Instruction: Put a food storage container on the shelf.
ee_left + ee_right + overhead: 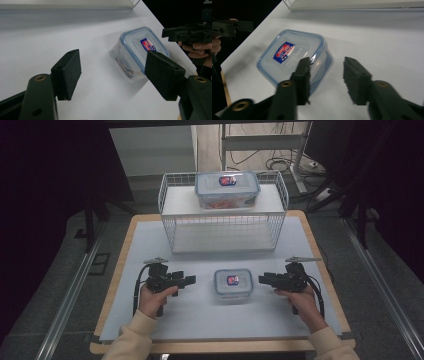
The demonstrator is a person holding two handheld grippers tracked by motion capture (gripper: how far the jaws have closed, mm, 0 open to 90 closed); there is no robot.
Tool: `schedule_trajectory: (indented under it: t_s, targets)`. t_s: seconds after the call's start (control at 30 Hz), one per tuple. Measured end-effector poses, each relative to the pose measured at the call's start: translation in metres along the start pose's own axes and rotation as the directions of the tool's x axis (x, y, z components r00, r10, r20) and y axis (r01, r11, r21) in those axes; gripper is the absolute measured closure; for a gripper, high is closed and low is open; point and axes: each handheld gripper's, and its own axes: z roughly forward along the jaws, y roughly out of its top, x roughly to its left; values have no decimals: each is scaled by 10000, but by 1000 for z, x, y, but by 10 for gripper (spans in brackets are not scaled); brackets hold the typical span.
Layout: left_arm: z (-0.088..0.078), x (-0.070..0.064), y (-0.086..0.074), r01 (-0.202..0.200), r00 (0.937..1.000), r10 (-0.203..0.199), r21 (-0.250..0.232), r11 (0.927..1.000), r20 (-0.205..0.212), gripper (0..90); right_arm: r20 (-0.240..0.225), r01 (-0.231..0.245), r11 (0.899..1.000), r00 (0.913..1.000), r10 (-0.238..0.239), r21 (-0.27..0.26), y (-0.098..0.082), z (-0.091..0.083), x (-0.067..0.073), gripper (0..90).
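Observation:
A small clear lidded box (233,283) with a blue rim and a red-and-blue label sits on the white mat between my two grippers. My left gripper (189,280) is level with it on its left, pointing at it, with a gap between them. Its jaws stand open and empty (115,72), and the box (140,50) lies ahead toward the right jaw. My right gripper (262,279) points at the box from the right, a short way off. It is open with nothing between its pads (329,77), and the box (292,56) lies just beyond its left jaw.
A white wire rack (223,227) stands at the back of the table. A larger lidded box (227,189) with reddish contents rests on its top shelf. The wooden table edge (220,347) runs along the front, and dark floor surrounds the table.

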Motion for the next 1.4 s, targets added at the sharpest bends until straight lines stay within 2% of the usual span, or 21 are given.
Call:
schedule_trajectory:
  t_s: [0.03,0.07,0.1,0.27,0.43,0.53,0.57,0.6,0.7,0.77,0.87,0.97,1.0,1.03,1.2,1.27,1.4]
  targets:
    - [3,-2,-1,-25,10000,25,48,10000,31,278,-181,-178,9998,9997,178,20,0,0,0,463]
    - [3,-2,-1,-25,10000,25,48,10000,31,271,-181,-178,9998,9997,178,20,0,0,0,463]
    - [5,-3,-1,-1,10000,1,77,10000,24,260,-427,-280,9996,9987,281,40,1,1,1,415]
    - [15,-7,0,229,9995,-234,236,9995,226,222,-682,-508,9984,9963,524,256,2,3,2,340]
    - [33,-6,5,708,9955,-736,477,9963,592,196,-855,-828,9953,9925,868,497,4,14,2,288]
    - [45,-9,4,921,9912,-990,799,9925,875,193,-936,-906,9940,9910,961,615,4,17,1,279]
    - [49,-9,4,1043,9882,-1132,882,9906,1031,193,-953,-937,9933,9904,999,669,4,19,2,276]
    - [57,-11,4,1220,9820,-1347,1001,9875,1322,194,-982,-974,9917,9896,1055,841,4,24,2,271]
    - [64,-13,4,1166,9813,-1329,1190,9860,1393,196,-1001,-970,9906,9893,1066,969,3,29,3,268]
    - [73,-15,2,1269,9764,-1487,1414,9818,1568,196,-996,-949,9887,9893,1067,1161,2,35,5,259]
    - [76,-15,1,1279,9753,-1528,1561,9794,1593,200,-1035,-982,9873,9884,1114,1251,1,39,6,255]
    - [80,-15,-2,1394,9705,-1688,1705,9754,1722,217,-1054,-1072,9849,9869,1220,1363,1,41,6,252]
    - [82,-15,-3,1419,9687,-1744,1822,9730,1767,227,-1070,-1161,9826,9854,1322,1450,0,42,5,251]
    - [84,-14,-5,1529,9644,-1897,1967,9685,1843,233,-1111,-1183,9817,9845,1356,1491,-1,43,4,251]
    - [87,-15,-7,1514,9635,-1910,2068,9666,1877,303,-1237,-1201,9794,9823,1410,1624,-1,44,4,290]
    - [88,-16,-8,1476,9617,-1905,2129,9659,1972,369,-1343,-1273,9772,9794,1510,1701,-2,45,5,316]
    - [87,-16,-8,1492,9594,-1933,2121,9658,2053,395,-1433,-1273,9769,9779,1526,1714,-2,45,6,359]
